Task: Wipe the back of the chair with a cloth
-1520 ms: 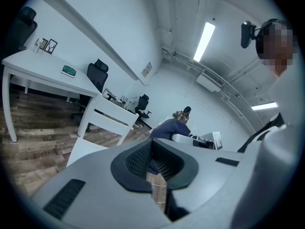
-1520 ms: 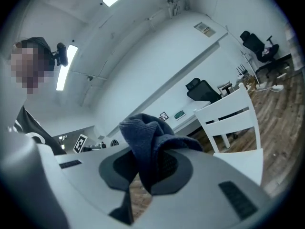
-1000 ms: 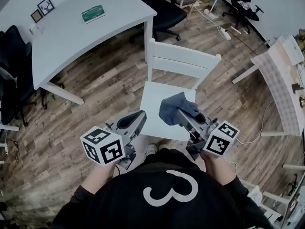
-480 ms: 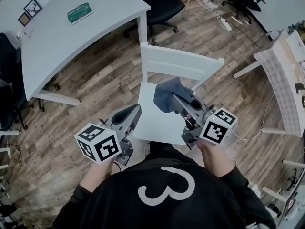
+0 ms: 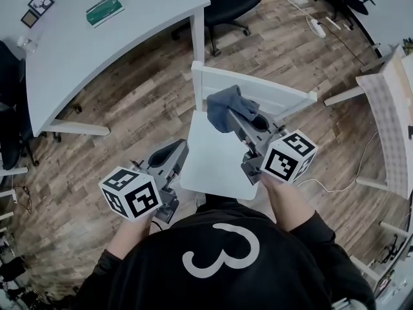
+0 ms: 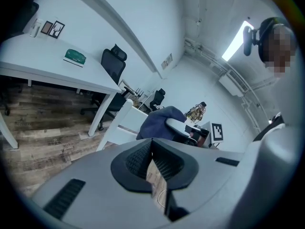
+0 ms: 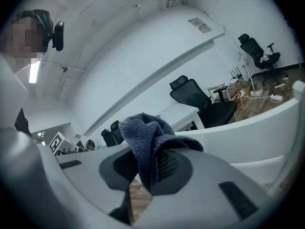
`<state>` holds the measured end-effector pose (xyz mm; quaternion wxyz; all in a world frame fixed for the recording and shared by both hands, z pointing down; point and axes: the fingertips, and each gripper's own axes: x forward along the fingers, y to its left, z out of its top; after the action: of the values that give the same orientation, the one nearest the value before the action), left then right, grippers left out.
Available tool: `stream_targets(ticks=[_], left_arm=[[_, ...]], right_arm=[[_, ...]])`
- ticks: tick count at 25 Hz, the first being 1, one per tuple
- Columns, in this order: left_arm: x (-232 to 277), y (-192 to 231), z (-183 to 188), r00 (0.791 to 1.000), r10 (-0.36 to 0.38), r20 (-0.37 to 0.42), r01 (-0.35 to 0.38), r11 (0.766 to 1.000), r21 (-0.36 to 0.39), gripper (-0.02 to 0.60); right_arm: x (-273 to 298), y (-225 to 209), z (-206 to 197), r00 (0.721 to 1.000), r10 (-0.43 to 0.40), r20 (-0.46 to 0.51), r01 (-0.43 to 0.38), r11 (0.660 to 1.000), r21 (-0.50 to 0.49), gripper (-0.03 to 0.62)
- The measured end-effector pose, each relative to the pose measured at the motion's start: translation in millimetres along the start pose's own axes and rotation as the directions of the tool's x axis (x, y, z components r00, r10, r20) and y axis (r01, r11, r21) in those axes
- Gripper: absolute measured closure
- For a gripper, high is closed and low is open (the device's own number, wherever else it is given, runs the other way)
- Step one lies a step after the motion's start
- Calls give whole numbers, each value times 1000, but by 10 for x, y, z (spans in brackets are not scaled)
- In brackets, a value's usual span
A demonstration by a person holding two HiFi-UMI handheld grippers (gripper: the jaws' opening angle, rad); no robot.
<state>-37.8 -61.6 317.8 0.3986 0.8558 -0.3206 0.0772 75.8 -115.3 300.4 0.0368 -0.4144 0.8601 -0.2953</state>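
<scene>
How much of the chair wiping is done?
Done: the right claw grips the blue cloth. In hand: the cloth is up by the top rail of the chair back; touching is unclear. Left: the wiping itself. The left claw is shut and empty.

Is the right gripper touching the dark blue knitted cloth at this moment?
Touching. The right gripper view shows the right gripper with its jaws closed on the dark blue knitted cloth, which bunches up above them.

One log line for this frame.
right gripper: shut on cloth | cloth: at chair back, contact unclear | left gripper: shut, empty, beside seat
</scene>
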Motion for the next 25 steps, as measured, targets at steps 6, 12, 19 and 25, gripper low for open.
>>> stream_targets(ticks=[6, 12, 19, 25], left_arm=[[133, 179, 51, 1000, 24, -4, -24, 999, -29, 568], [170, 332, 38, 999, 40, -16, -41, 998, -48, 568], [99, 514, 6, 997, 76, -21, -77, 995, -68, 568], [-20, 657, 3, 994, 111, -16, -112, 990, -84, 568]], right_arm=[[377, -150, -96, 999, -2, -44, -1, 999, -54, 546], [735, -246, -187, 997, -19, -72, 13, 996, -93, 546], [1043, -466, -319, 993, -94, -78, 82, 986, -147, 546], [1210, -602, -374, 988, -135, -75, 125, 985, -121, 546]])
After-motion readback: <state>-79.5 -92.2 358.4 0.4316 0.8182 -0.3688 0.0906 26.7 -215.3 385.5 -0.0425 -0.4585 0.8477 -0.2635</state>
